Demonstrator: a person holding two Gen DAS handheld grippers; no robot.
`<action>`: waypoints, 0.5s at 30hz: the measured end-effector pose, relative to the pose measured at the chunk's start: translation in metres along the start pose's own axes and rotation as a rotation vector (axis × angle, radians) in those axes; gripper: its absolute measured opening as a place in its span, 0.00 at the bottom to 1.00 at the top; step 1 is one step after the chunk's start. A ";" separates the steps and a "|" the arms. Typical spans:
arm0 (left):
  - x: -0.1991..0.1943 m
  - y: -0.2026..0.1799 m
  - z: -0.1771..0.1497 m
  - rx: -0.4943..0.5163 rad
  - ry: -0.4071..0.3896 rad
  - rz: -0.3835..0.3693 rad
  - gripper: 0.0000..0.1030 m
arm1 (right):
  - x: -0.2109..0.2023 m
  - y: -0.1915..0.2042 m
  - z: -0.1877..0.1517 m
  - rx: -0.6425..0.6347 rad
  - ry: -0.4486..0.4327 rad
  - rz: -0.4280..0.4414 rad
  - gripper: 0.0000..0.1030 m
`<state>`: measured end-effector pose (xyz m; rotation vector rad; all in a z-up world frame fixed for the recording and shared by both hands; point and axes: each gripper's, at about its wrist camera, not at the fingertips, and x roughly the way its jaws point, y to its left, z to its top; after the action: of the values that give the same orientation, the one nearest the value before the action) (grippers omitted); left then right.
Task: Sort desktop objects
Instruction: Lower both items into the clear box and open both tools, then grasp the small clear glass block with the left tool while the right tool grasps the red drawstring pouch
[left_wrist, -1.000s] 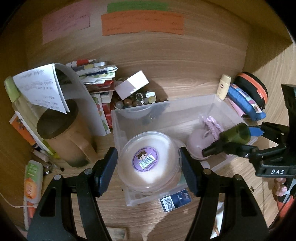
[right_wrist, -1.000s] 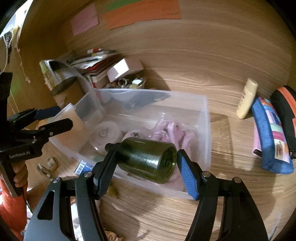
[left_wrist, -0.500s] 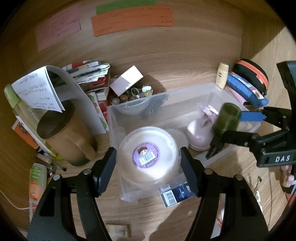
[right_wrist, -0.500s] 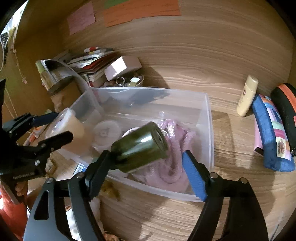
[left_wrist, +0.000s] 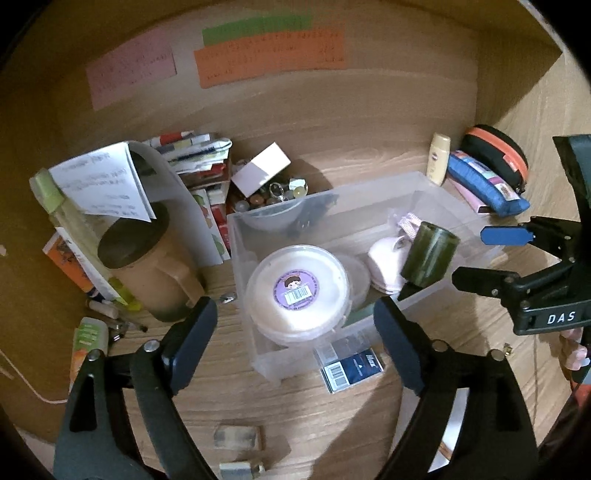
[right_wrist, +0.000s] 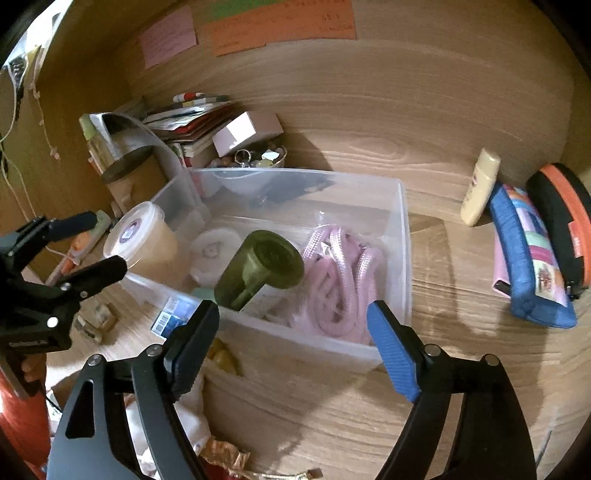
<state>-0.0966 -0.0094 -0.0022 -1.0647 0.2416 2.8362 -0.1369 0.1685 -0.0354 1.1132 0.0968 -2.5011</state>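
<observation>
A clear plastic bin (left_wrist: 332, 190) (right_wrist: 404, 236) stands on the wooden desk. Inside it sits a white round tub (left_wrist: 297, 291) (right_wrist: 136, 240) with a purple label. My left gripper (left_wrist: 295, 345) (right_wrist: 90, 247) straddles the tub, its jaws opening and its pads clear of the tub's sides. A dark green bottle (left_wrist: 430, 254) (right_wrist: 258, 273) lies tipped in the bin, base up, beside pink rope (right_wrist: 340, 273). My right gripper (right_wrist: 293, 339) (left_wrist: 487, 258) hangs just in front of the bottle, jaws opening, with nothing touching its pads.
A brown mug (left_wrist: 147, 269), stacked papers and a bowl of trinkets (left_wrist: 273, 199) crowd the back left. A cream bottle (right_wrist: 480, 184), blue pouch (right_wrist: 528, 251) and black-orange case (right_wrist: 561, 218) lie to the right. A blue box (left_wrist: 351, 365) sits by the bin's front.
Both grippers widened. The left pads came off the tub, which rests in the bin. The right let go of the green bottle, which tipped from lying crosswise to base-up inside the bin.
</observation>
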 end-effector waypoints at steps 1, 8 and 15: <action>-0.004 0.000 -0.001 -0.001 -0.004 -0.002 0.87 | -0.004 0.001 -0.001 -0.001 -0.004 0.003 0.78; -0.032 0.005 -0.005 -0.013 -0.039 0.027 0.93 | -0.026 0.006 -0.007 0.008 -0.024 0.019 0.79; -0.057 0.018 -0.026 -0.038 -0.043 0.030 0.95 | -0.050 0.018 -0.021 -0.003 -0.044 0.024 0.82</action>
<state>-0.0395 -0.0343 0.0185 -1.0149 0.2022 2.8982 -0.0854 0.1735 -0.0120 1.0519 0.0741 -2.5013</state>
